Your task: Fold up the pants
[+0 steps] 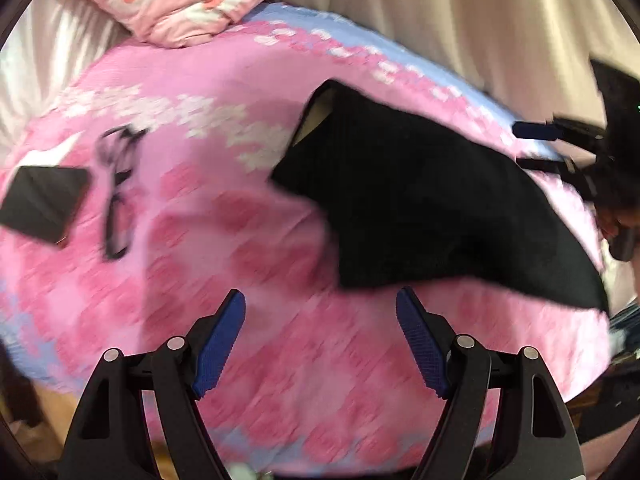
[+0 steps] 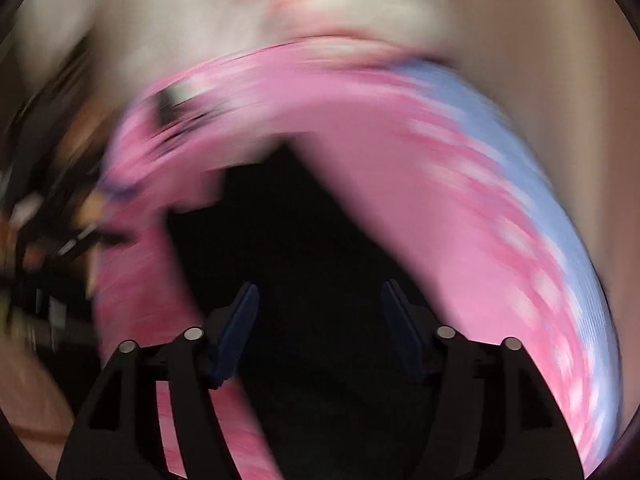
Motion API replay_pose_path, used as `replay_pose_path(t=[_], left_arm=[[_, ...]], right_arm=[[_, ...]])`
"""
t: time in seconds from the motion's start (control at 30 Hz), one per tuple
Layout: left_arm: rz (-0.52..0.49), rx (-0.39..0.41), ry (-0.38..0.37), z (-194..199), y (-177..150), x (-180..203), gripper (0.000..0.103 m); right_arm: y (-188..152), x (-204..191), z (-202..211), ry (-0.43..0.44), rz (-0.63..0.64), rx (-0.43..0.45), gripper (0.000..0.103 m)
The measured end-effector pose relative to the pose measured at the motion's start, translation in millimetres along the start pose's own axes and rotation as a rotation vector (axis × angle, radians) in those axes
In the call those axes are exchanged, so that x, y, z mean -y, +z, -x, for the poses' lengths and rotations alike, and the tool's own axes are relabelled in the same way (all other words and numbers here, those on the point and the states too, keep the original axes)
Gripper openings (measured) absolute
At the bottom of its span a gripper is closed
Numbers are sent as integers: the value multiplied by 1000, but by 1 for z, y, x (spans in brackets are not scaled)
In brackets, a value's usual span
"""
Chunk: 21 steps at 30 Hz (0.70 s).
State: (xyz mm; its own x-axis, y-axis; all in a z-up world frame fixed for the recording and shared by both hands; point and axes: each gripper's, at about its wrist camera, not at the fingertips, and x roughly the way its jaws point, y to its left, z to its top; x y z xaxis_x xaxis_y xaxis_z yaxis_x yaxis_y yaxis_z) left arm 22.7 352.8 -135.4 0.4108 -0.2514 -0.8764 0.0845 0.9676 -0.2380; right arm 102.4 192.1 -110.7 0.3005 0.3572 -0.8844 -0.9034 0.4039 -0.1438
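Both tools are seen with jaws apart and nothing pinched: the left tool (image 1: 321, 312) is held over bare bedspread (image 1: 280, 380), just short of the pants (image 1: 420, 208), while the right tool (image 2: 318, 304) is poised over their dark cloth, contact not being discernible through the blur. The pants are spread in a rumpled black heap on the bed, one edge curled up. They are judged soft, light and limp; a hem or waistband corner would best be taken. Farther left, glasses (image 1: 116, 196) are seen.
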Motion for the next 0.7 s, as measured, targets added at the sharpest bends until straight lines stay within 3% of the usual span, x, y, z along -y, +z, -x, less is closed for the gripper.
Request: replay_pose_path(t=[0.1,0.13,0.17,0.23,0.27,0.33,0.5,0.6,0.63,0.7], left_arm=[[26,-8,36,10,-12,-11,75],[35,-4,50,15,-18,-15,75],[47,5,74,20,-22,-19,75],[57,12,101,23,-26,-26,75],[58,14,106,25,-27,-28,75],[48,30,112,25,-22,-32,75],[-72,109,68,13,24,-13,75],[-158,154,-2,-2,62,13,76],[-183,151,-35,-12,75,24,80],[-208,119,-22,-36,91,39,84]], right_arm=[[28,-45,-45,15,184,-50,60],[32,-47,-56,52,189,-79,30],[32,-45,-66,107,173,-134,15],[36,-33,-63,145,129,-136,7],[39,-19,-53,157,79,-120,7],[51,31,-23,101,-49,-52,7],[69,150,52,-216,-276,92,7],[77,161,69,-320,-327,175,7],[81,154,66,-312,-331,193,7],[81,121,45,-239,-331,193,7]])
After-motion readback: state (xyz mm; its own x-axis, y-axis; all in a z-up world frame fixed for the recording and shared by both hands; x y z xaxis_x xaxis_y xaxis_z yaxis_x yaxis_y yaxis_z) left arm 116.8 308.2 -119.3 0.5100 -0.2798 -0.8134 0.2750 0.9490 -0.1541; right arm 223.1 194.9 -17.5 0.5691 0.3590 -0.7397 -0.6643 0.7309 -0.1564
